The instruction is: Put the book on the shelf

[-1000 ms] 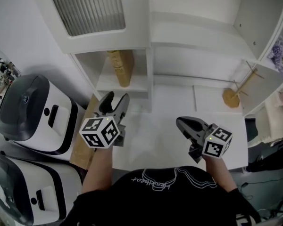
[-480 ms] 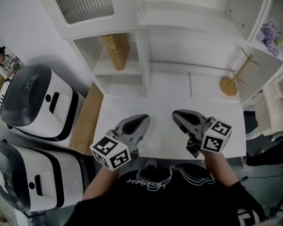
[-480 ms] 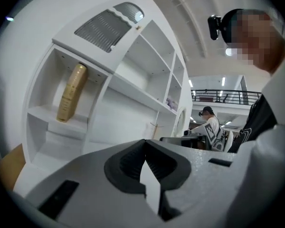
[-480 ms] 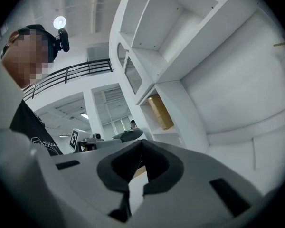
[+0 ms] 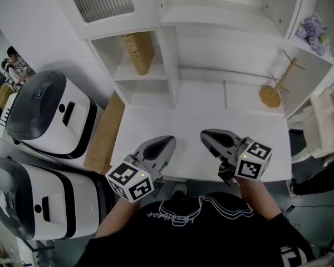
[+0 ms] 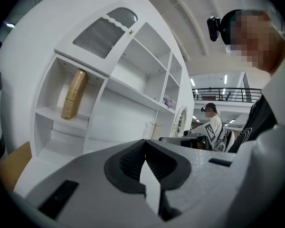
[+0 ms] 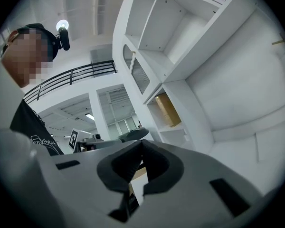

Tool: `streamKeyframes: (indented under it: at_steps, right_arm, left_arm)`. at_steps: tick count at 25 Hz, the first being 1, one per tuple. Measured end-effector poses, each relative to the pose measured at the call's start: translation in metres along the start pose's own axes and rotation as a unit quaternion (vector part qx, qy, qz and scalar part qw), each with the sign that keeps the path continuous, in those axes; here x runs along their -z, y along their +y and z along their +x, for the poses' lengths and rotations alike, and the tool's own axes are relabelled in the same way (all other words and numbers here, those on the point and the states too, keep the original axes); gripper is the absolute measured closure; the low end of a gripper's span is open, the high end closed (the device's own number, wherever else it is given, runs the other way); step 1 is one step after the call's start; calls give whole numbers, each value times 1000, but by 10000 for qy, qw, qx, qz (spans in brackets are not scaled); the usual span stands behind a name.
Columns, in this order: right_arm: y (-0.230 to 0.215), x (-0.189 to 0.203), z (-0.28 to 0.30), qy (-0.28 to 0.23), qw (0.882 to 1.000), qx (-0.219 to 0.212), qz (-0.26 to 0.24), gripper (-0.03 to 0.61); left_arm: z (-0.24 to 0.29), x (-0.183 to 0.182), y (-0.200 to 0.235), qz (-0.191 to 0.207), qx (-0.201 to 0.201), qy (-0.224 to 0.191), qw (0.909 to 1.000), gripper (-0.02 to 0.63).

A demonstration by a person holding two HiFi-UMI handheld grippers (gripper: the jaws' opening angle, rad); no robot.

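A tan book (image 5: 138, 52) stands leaning in the left compartment of the white shelf (image 5: 168, 65); it shows too as the book (image 6: 74, 94) in the left gripper view and the book (image 7: 167, 109) in the right gripper view. My left gripper (image 5: 168, 142) hovers over the near edge of the white table (image 5: 195, 115), well short of the book, jaws shut with nothing between them, as the left gripper (image 6: 145, 145) confirms up close. My right gripper (image 5: 205, 134) hangs beside it, likewise shut and empty, as does the right gripper (image 7: 141, 144).
Two white-and-black appliances (image 5: 44, 118) (image 5: 39, 204) stand on the floor at the left. A tan board (image 5: 104, 135) leans along the table's left side. A wooden peg stand (image 5: 271, 93) sits at the back right, with purple flowers (image 5: 309, 29) on the right-hand shelf. People stand in the background (image 6: 211, 122).
My left gripper has pulled back from the shelf to the table's near edge and its jaws have shut empty. The right gripper has hardly moved.
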State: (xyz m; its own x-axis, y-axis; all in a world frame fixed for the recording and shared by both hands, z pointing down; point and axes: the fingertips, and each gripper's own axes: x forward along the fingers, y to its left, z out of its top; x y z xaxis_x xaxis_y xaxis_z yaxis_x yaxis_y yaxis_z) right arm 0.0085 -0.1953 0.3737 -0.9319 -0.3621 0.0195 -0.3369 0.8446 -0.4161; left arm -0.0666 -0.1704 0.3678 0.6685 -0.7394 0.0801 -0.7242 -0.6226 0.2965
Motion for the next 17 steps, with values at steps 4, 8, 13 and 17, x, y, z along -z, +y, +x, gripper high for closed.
streamKeyframes:
  at_steps: [4,8,13,17]
  right_arm:
    - [10,-1,-3,-11,10000,-22,-58,572]
    - [15,0,-2,10,9999,-15,-99,572]
    - [16,7,-1,75,10000,-2,-53,572]
    - [18,12,3,121,9999,7,-32,572]
  left_arm:
    - [-5,-3,-7,77,1,-14,10000,611]
    - [-13,-3,-8,126,-49,-26,9999,611]
    - [-16,1,-3,135,-157,11,9998,611]
    - [-20,3,0,126,-172,12,9998,611]
